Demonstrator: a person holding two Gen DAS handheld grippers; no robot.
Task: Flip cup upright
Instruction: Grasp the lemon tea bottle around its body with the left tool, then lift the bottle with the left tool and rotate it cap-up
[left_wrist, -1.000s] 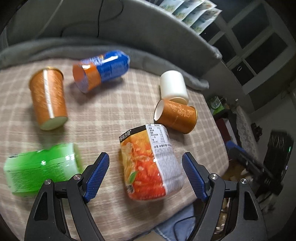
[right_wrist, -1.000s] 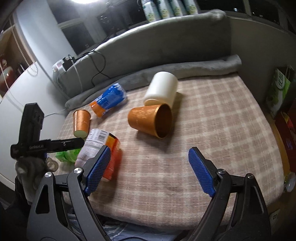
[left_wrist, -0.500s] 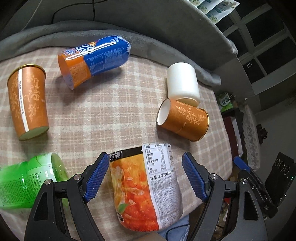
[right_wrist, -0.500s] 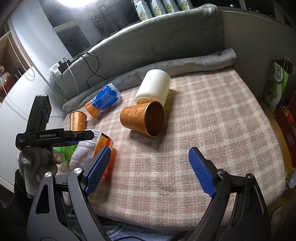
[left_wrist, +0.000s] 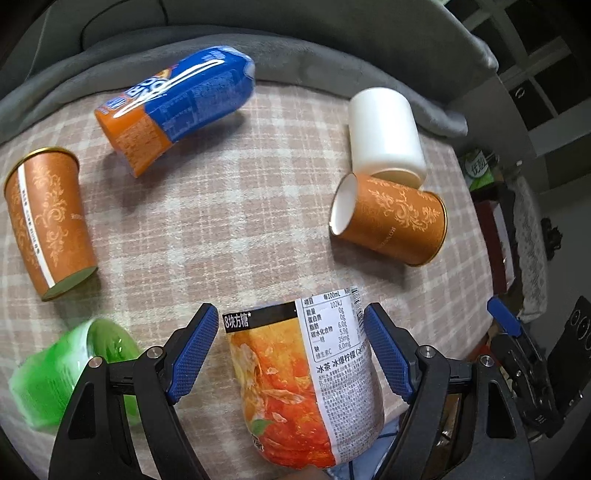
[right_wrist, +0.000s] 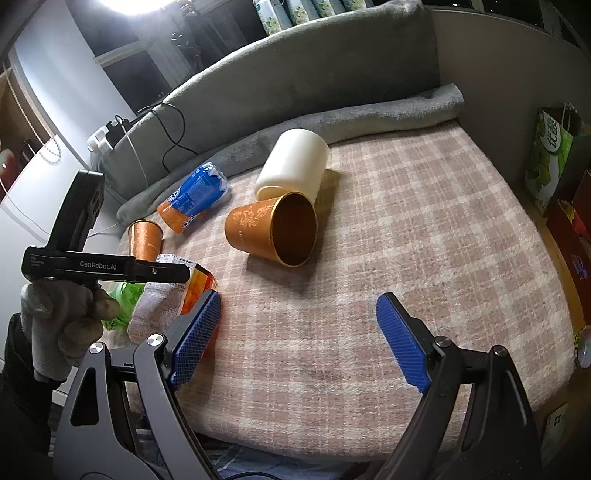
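Note:
Several cups lie on a plaid-covered bed. An orange-and-white labelled tea cup lies on its side between the fingers of my left gripper, which is open with small gaps on both sides. An orange patterned cup lies on its side at the right, touching a white cup. My right gripper is open and empty above the blanket, short of that orange cup, whose mouth faces it. The right wrist view also shows the left gripper, held by a gloved hand over the tea cup.
A blue-and-orange cup lies at the back. A second orange cup lies at the left with its base toward me, and a green cup at the near left. A grey rolled blanket borders the far side. The bed edge is near.
My left gripper has moved in over the tea cup, which now sits deep between its fingers. The right gripper has drifted slightly closer to the orange cup. Both stayed open.

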